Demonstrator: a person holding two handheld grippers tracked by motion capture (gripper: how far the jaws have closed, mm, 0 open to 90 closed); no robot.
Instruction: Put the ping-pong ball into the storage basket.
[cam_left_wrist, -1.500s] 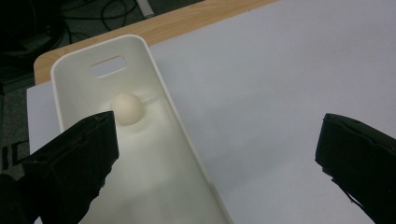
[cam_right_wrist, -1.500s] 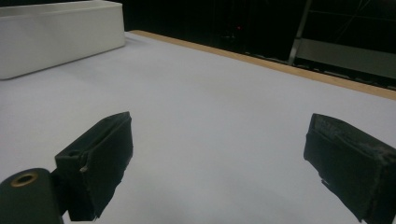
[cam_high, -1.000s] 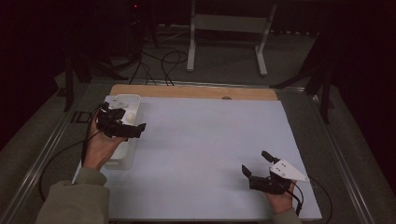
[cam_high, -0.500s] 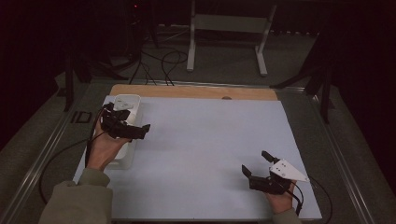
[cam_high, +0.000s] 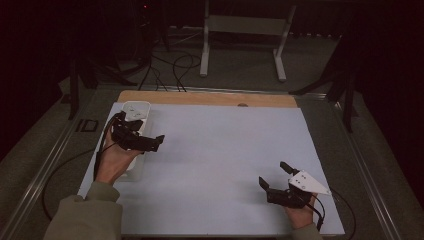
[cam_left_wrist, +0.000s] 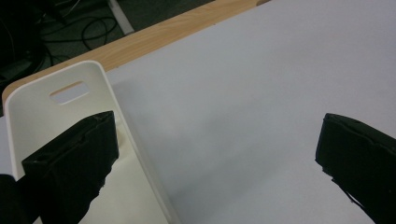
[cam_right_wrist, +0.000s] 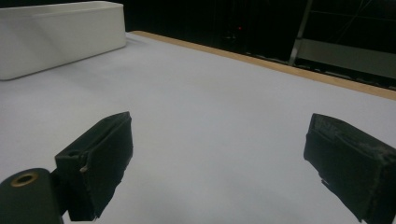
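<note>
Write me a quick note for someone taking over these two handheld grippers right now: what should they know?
Left gripper: open, holding nothing, over the long edge of the white rectangular plastic bin at the table's left.
Right gripper: open, holding nothing, low over the pale blue table cover near the front right.
Done: nothing gripped.
Left: probably handling the bin; what lies inside it cannot be told.
</note>
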